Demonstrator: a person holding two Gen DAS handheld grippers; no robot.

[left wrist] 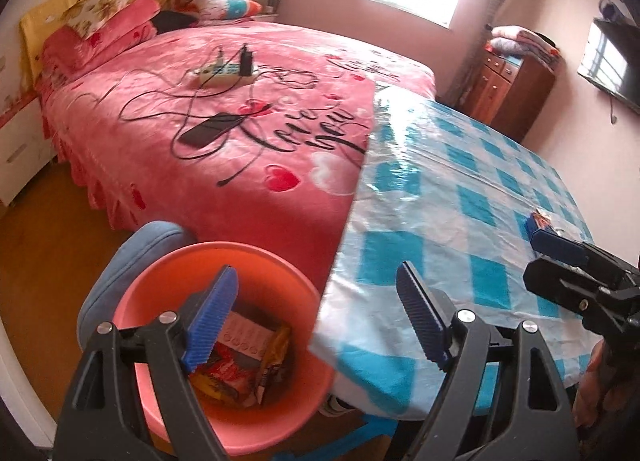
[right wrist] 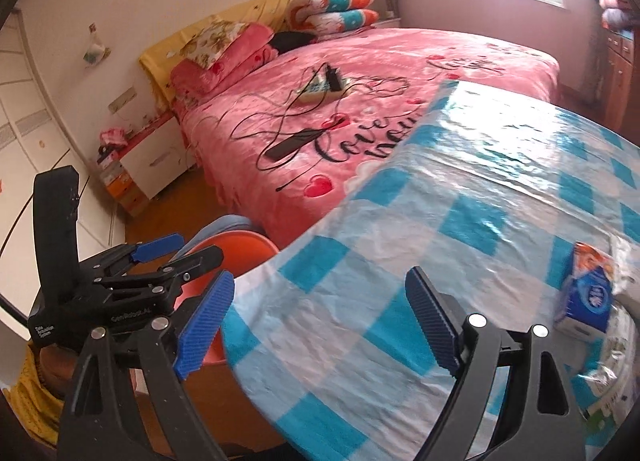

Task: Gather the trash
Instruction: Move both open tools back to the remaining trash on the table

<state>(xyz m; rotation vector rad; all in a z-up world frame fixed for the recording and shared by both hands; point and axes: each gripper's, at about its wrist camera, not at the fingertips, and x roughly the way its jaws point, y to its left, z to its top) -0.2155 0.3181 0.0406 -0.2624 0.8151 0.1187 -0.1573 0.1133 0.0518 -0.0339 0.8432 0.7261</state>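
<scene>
Your left gripper [left wrist: 320,317] is spread wide with nothing between the pads, straddling the near-left edge of the table [left wrist: 460,197]: left pad over the orange bin [left wrist: 168,273], right pad over the blue-checked plastic cloth. Your right gripper [right wrist: 320,321] is spread the same way, nothing in it, hovering over the near part of the cloth.

Around you: pink bed [left wrist: 224,141] butts against the table's far-left side. On it sit a power strip [left wrist: 220,75] with tangled cables and a dark flat device [left wrist: 208,129]. Wooden cabinet [left wrist: 508,89] far right by the window. A blue padded seat [left wrist: 120,261] wraps the bin's far-left rim.

Bin sits on the floor just left of the table, partly tucked under the cloth overhang. Inside: a pinkish box [left wrist: 248,337] and crumpled snack wrappers [left wrist: 224,381].

Trash on the table: a small blue-and-orange carton [right wrist: 588,293] at the right edge, touching a crinkled clear plastic bag [right wrist: 616,357]. Both are right of your right gripper, apart from its pads.
</scene>
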